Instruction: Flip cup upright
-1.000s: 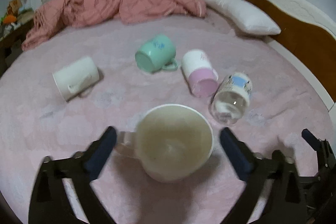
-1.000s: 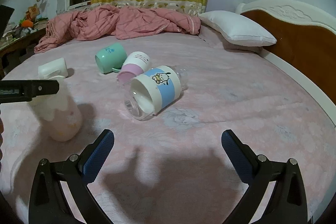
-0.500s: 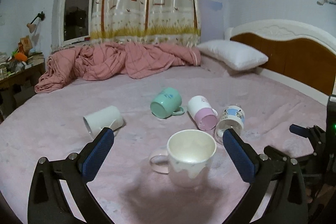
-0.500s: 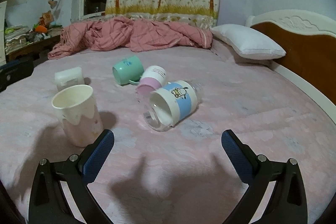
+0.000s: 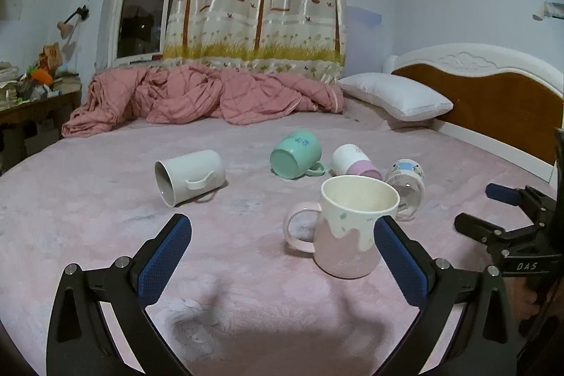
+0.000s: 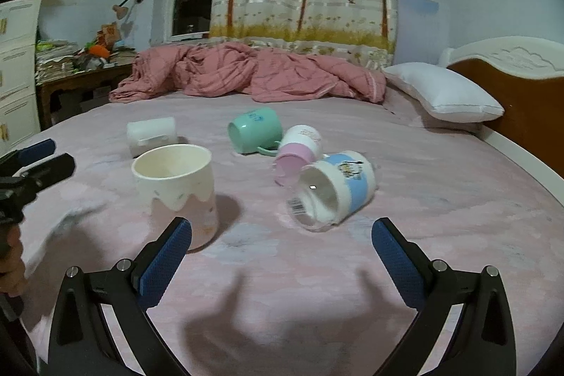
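Two claws, left (image 5: 282, 251) & right (image 6: 281, 247), hover low over the bed (image 5: 88, 217), both gaping wide, holding nothing. Pink mug (image 5: 349, 228) stands upright w/ 4 cups lying behind it.

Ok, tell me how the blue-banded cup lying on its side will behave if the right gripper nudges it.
The blue-banded cup lies on its round side, so it will probably roll rather than slide. It nearly touches the pink cup, which may block it. The soft bedspread should slow any roll.
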Demonstrator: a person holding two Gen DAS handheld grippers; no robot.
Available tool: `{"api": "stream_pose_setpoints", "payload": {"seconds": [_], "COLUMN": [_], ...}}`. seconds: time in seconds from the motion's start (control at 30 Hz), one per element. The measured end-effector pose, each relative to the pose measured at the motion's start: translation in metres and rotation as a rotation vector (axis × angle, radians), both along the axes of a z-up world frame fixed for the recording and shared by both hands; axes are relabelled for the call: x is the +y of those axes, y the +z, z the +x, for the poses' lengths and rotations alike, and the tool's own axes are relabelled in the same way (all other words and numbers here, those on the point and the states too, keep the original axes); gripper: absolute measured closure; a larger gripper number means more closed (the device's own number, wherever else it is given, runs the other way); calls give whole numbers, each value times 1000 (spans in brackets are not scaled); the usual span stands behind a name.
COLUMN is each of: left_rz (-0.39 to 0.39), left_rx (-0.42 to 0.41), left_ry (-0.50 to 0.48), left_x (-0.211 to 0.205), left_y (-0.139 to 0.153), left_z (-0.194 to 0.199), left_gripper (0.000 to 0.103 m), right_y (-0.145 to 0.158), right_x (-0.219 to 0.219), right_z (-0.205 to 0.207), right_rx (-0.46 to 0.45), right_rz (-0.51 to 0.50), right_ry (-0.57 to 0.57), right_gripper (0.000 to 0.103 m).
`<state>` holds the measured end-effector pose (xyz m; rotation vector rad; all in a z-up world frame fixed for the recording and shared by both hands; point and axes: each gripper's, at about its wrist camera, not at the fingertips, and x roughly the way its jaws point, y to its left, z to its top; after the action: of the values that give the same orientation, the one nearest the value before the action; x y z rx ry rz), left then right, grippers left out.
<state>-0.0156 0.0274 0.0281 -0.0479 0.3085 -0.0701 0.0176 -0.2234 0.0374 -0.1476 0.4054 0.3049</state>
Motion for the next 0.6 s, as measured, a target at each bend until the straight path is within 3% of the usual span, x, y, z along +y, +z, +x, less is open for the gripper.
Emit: {"api": "stream_pose_setpoints", "payload": {"seconds": [0.2,0.37,0.6], "left_rz": [60,139,89], "left_rx": [-51,0,7], "left_ry": [22,32,46], "left_x": [-9,-25,-16], "left_y": [-20,-30,-31], "left_z": [-7,6,8], "left_gripper": [0,0,0], "right_y": [-20,-26,-31], "right_x": [11,20,21], "right_z": [10,10,15], "right_rx": [46,28,60], "right_rz": [13,-21,1], "right_ry": [16,45,28], "right_gripper": [0,0,0]}}
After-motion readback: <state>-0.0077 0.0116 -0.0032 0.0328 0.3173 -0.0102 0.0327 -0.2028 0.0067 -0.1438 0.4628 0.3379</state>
